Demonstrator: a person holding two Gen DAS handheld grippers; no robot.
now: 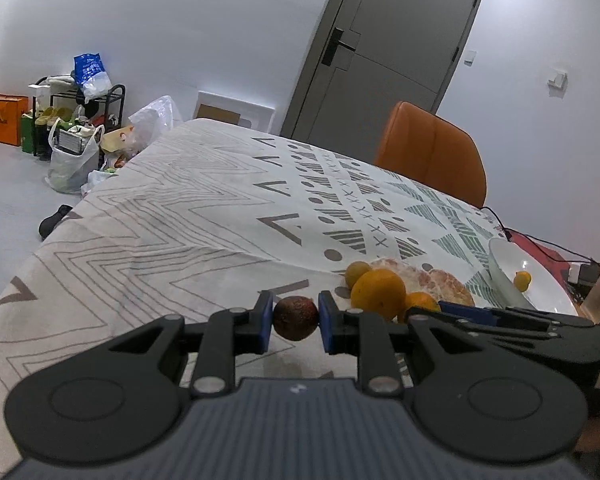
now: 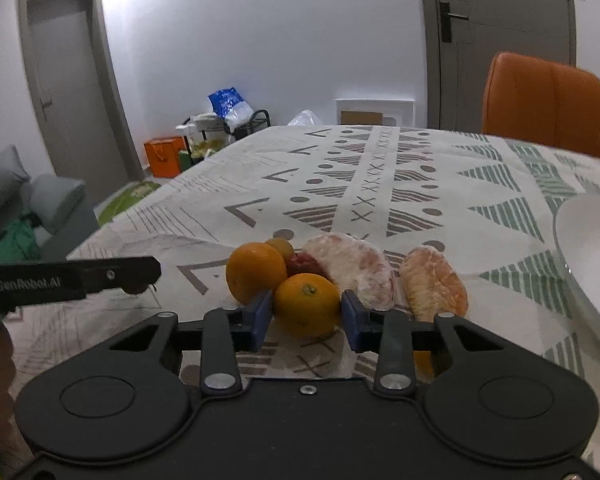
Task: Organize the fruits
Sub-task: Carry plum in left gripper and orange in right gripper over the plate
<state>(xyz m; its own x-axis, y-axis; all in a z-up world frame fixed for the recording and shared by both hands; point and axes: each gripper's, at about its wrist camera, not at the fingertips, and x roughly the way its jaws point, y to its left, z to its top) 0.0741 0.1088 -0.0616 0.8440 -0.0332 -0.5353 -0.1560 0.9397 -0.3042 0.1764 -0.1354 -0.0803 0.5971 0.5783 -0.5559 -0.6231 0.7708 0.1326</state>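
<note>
Two grippers active. Left gripper [image 1: 295, 325] clamped on small dark round fruit [image 1: 295, 317], pads at its widest girth; fruit looks light, firm. Right gripper [image 2: 306, 312] part open, jaws flanking front orange [image 2: 307, 305], contact uncertain; skin smooth, likely slippery, grip at widest girth advised. Beyond front orange: larger orange [image 2: 255, 272], peeled pomelo pieces [image 2: 358, 270], soft, bruisable. Right of front orange: white plate [image 2: 580, 248].
</note>
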